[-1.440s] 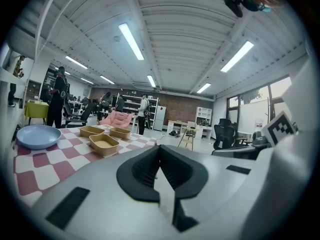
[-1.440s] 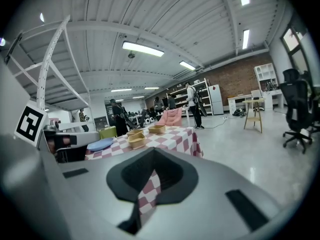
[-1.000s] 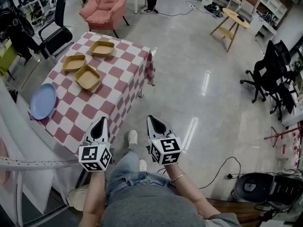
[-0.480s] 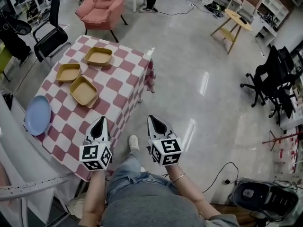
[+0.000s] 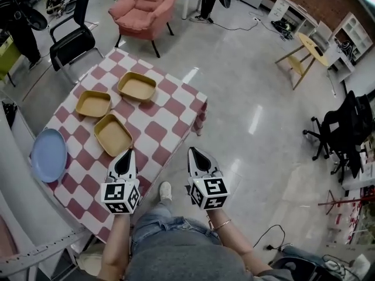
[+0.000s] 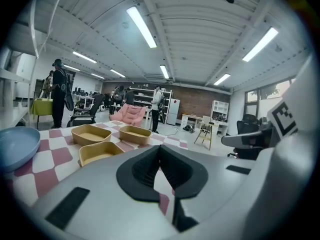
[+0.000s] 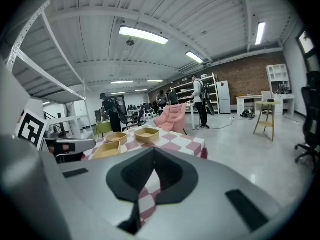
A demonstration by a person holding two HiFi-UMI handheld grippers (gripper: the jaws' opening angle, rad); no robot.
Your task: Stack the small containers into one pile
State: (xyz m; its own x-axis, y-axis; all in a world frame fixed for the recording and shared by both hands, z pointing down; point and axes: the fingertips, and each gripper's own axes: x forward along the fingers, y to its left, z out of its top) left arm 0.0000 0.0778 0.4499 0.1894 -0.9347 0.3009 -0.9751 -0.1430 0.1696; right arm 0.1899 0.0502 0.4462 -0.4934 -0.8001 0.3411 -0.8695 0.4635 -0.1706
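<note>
Head view: the nearest container [image 5: 113,134] sits on the table [image 5: 170,107] just ahead-left of your left gripper [image 5: 129,152], which is the closer one; the right gripper [image 5: 193,152] hangs off the table edge. Left gripper view: jaws together, empty, tilted slightly down, nearest container [image 6: 100,153] low left. Right gripper view: jaws together, empty, containers [image 7: 116,137] farther left.

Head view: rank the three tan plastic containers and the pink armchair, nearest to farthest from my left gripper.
From the left gripper:
1. Nearest tan square container, just ahead, slightly left.
2. Left tan container and far tan container, one row back: too close to call.
3. Pink armchair, on the floor beyond all three.
</note>
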